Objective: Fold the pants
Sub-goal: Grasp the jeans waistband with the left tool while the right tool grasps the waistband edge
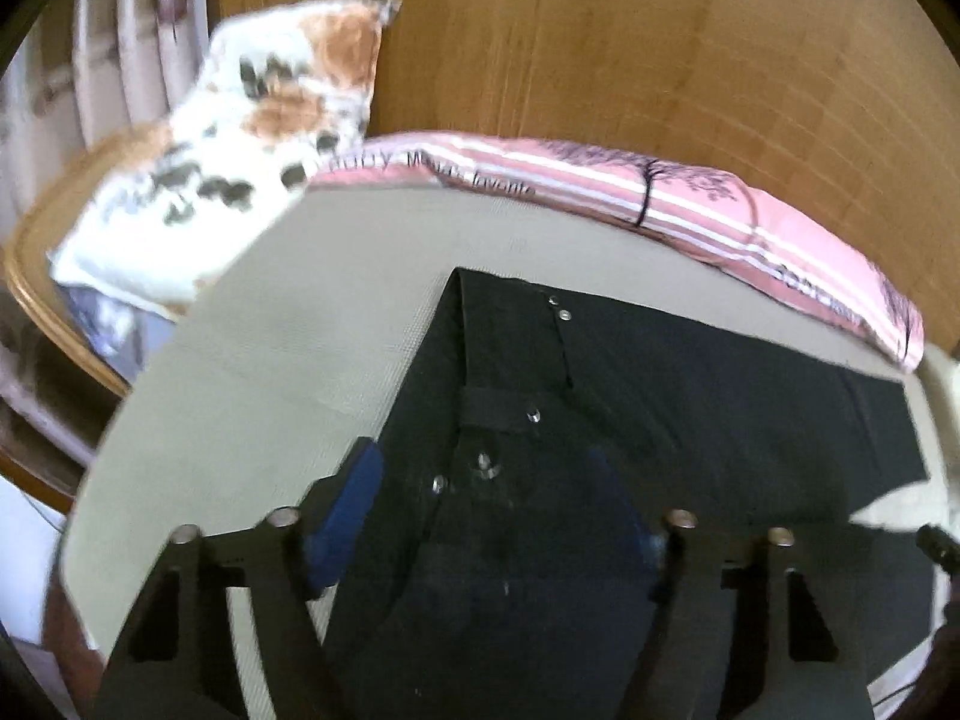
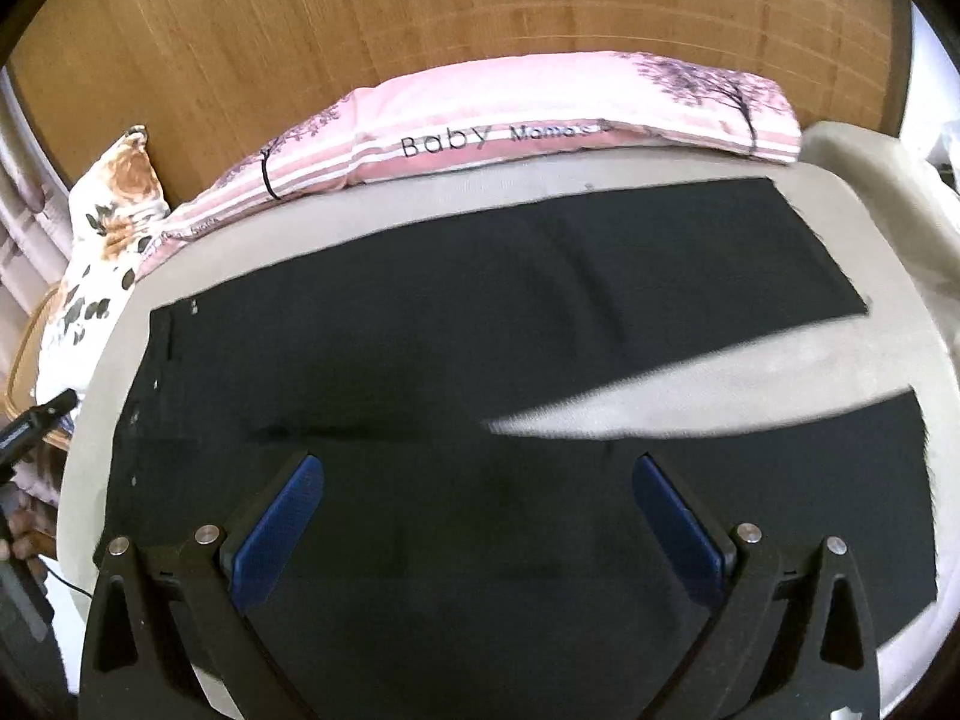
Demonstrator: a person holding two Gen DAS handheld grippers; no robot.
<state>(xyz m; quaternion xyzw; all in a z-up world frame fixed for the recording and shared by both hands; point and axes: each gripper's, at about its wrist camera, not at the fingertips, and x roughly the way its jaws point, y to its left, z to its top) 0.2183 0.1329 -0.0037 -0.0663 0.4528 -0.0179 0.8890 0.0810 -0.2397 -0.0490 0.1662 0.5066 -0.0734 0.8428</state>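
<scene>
Black pants lie flat on a beige bed surface, waistband at the left, two legs spreading right with a wedge of bed between them. My right gripper is open and empty, hovering over the near leg. In the left wrist view the pants show their waistband with metal studs. My left gripper is open over the waistband area, its blue pads wide apart, nothing held.
A pink striped pillow lies along the far edge of the bed against a wooden headboard. A floral pillow sits at the far left. The bed's left edge drops off beside a wooden frame.
</scene>
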